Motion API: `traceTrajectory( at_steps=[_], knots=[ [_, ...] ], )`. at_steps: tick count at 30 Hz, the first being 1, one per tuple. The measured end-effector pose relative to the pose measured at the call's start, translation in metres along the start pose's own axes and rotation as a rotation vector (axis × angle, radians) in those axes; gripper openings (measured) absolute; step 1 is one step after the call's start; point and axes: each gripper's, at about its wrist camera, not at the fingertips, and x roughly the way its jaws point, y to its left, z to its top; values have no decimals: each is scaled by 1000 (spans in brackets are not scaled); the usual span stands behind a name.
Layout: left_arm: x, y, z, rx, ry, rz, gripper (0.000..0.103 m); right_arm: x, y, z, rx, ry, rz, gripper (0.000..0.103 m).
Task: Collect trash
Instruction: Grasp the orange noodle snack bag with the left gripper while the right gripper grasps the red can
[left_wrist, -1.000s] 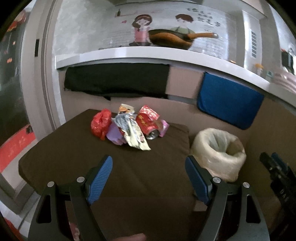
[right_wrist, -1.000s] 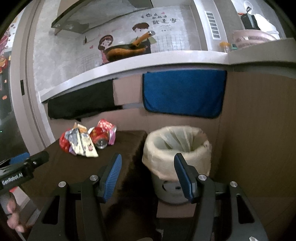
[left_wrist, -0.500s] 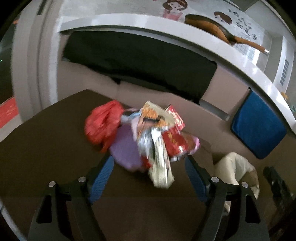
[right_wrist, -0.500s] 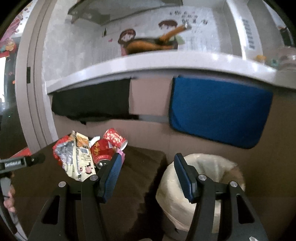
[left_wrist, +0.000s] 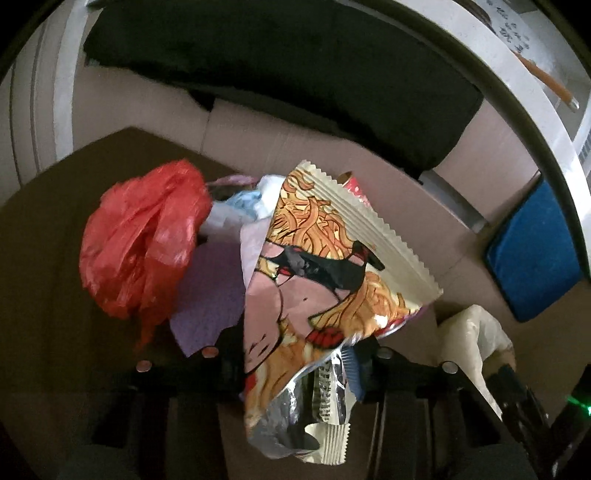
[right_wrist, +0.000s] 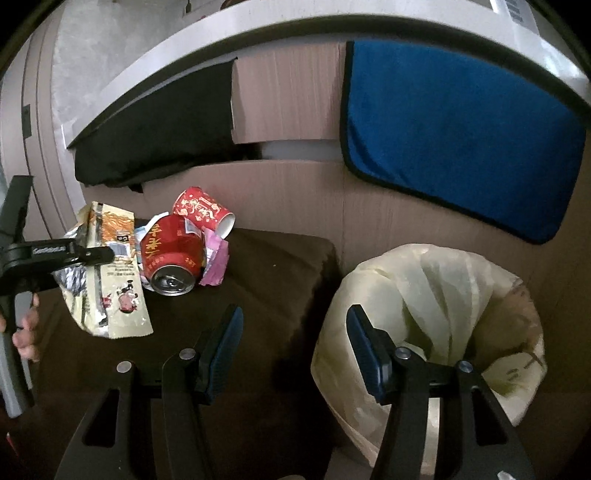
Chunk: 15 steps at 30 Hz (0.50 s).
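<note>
A pile of trash lies on the brown table (right_wrist: 280, 266): a noodle wrapper (left_wrist: 332, 280), a red plastic bag (left_wrist: 140, 240), a purple sheet (left_wrist: 210, 291), a red can (right_wrist: 171, 258), a red paper cup (right_wrist: 203, 212) and pink paper (right_wrist: 216, 262). My left gripper (left_wrist: 295, 365) is around the lower part of the noodle wrapper, which also shows in the right wrist view (right_wrist: 107, 277); the wrapper hides the pads. My right gripper (right_wrist: 293, 350) is open and empty, over the gap between the table and the lined bin (right_wrist: 443, 295).
A black cloth (right_wrist: 159, 129) and a blue cloth (right_wrist: 450, 122) hang from the white counter edge (right_wrist: 258, 33) behind the table. Cardboard panels (right_wrist: 288, 192) line the wall. The bin also shows in the left wrist view (left_wrist: 472, 339), at lower right.
My left gripper has moved forward into the trash pile, and its jaws have narrowed around the noodle wrapper. My right gripper has tilted down closer to the table edge and bin.
</note>
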Motion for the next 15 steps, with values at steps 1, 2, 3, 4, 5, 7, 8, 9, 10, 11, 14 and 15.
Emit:
traceTrajectory(
  at_steps=[1, 2, 3, 4, 5, 7, 8, 9, 10, 11, 14, 15],
  knots=[
    [-4, 1, -3, -11, 1, -11, 43, 2, 2, 2, -2, 1, 8, 56],
    [-6, 3, -5, -20, 4, -21, 39, 4, 6, 3, -6, 0, 17, 56],
    [-8, 5, -6, -31, 11, -34, 31, 6, 10, 6, -12, -1, 23, 56],
    [-11, 9, -6, -43, 17, -52, 28, 7, 14, 8, -18, -5, 30, 56],
    [-13, 7, -6, -48, 20, -61, 24, 8, 18, 9, -25, -8, 39, 56],
    [-25, 12, -7, -58, 9, -82, 21, 8, 28, 15, -37, -15, 79, 55],
    [-32, 14, -8, -55, -4, -79, 20, 8, 32, 19, -41, -10, 116, 55],
    [-40, 15, -10, -45, -19, -71, 20, 9, 37, 23, -45, -1, 152, 55],
    [-48, 17, -12, -34, -40, -63, 19, 11, 41, 26, -48, 10, 186, 56],
    [-54, 18, -13, -27, -55, -56, 19, 15, 48, 30, -58, 29, 234, 56],
    [-69, 27, -19, -22, -104, -34, 20, 28, 71, 39, -111, 73, 308, 56],
    [-73, 31, -20, -30, -119, -23, 19, 31, 79, 41, -136, 77, 315, 56]
  ],
)
